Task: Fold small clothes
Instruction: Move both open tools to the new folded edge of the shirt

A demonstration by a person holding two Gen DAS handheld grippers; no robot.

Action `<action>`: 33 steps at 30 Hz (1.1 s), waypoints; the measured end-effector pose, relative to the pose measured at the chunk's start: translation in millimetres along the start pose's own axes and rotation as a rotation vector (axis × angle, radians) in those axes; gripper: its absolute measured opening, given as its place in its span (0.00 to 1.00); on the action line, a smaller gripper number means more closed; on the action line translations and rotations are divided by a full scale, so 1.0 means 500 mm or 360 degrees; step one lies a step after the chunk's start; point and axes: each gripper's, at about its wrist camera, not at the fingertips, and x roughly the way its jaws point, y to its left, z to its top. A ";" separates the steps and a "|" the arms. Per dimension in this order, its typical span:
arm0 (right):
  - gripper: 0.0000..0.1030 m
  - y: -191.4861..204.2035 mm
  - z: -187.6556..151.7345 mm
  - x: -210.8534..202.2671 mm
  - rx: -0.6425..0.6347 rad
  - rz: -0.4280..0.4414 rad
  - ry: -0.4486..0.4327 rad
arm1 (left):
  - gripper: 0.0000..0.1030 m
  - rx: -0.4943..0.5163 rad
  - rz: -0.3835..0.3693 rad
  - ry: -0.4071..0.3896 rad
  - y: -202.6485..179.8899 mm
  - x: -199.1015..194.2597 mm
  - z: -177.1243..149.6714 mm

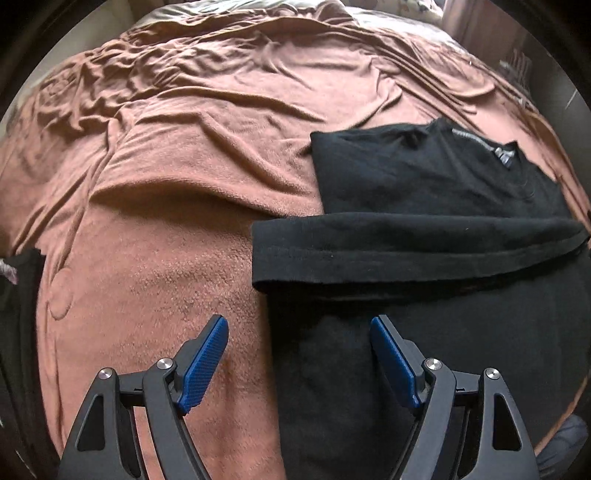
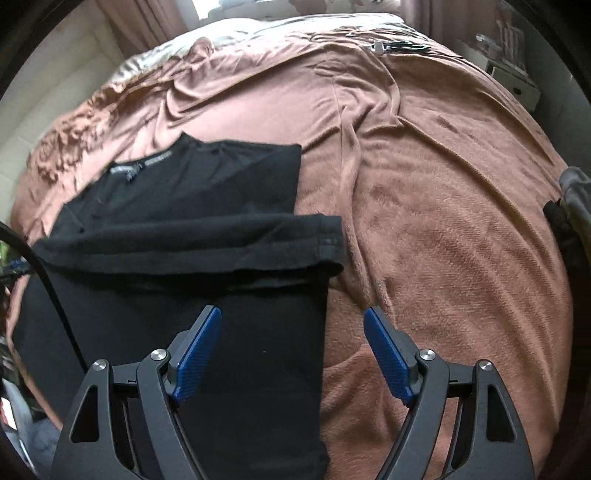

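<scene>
Shirt: I see the black knit T-shirt (image 1: 424,177) folded on the rumpled pink fleece blanket (image 1: 177,192).
Left gripper (image 1: 299,354): fingers wide, empty.
Right gripper (image 2: 291,350): fingers wide, empty.

A rumpled pinkish-brown blanket (image 1: 177,192) covers the bed, with curtains (image 2: 144,22) hanging beyond it.

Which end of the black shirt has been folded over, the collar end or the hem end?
The hem end: its stitched edge lies doubled back across the black shirt, nearer the grippers. The collar end, with its label, lies flat at the far side.
</scene>
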 end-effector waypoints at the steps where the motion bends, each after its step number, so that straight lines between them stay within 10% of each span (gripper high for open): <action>1: 0.76 0.004 0.003 0.010 -0.0021 -0.0028 0.0018 | 0.79 0.0007 0.0007 0.0003 -0.001 0.005 0.002; 19: 0.76 0.030 0.141 0.119 -0.0054 -0.0255 -0.0040 | 0.83 0.0050 0.0161 -0.0111 0.023 0.054 0.136; 23: 0.76 0.023 0.176 0.124 -0.0010 -0.0322 -0.0112 | 0.70 0.0011 0.0228 -0.0146 0.024 0.066 0.176; 33: 0.76 -0.008 0.158 0.068 0.0071 -0.0160 -0.0220 | 0.68 -0.0020 0.0016 -0.0351 0.033 -0.030 0.188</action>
